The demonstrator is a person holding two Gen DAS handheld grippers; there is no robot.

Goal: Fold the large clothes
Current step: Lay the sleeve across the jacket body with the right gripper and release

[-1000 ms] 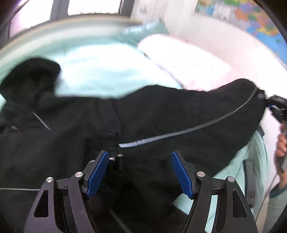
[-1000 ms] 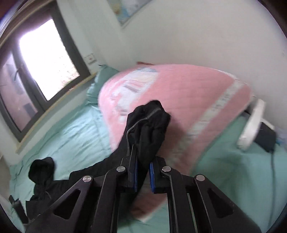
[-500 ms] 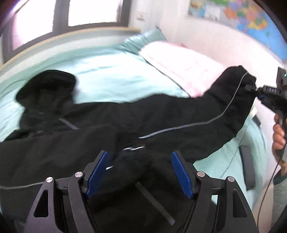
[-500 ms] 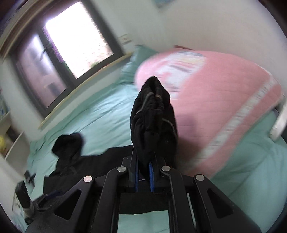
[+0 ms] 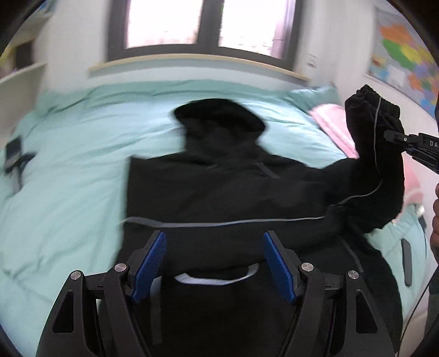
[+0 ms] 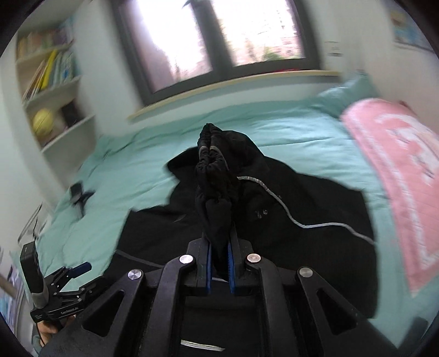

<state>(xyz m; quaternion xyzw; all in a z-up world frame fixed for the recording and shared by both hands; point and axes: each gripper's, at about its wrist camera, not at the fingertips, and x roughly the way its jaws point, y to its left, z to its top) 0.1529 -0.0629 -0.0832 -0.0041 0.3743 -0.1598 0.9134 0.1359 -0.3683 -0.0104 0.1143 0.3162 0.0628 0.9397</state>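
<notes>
A large black hooded jacket (image 5: 225,192) with thin grey piping lies spread on the mint green bed (image 5: 68,178), hood (image 5: 216,115) toward the window. My left gripper (image 5: 215,263) is open and empty, just above the jacket's lower body. My right gripper (image 6: 219,263) is shut on the cuff end of the jacket's sleeve (image 6: 214,175) and holds it raised above the jacket body (image 6: 301,219). The lifted sleeve (image 5: 376,164) and right gripper (image 5: 389,137) show at the right of the left wrist view. The left gripper (image 6: 79,267) shows at the lower left of the right wrist view.
A pink quilt (image 6: 397,170) lies on the right side of the bed. A small dark device with a cable (image 5: 13,156) lies on the bed at the left. A bookshelf (image 6: 52,90) stands left; a window (image 5: 203,24) is behind.
My right gripper has swung the sleeve from over the pink quilt toward the jacket's middle and lifted it. My left gripper has turned to face the window, still open.
</notes>
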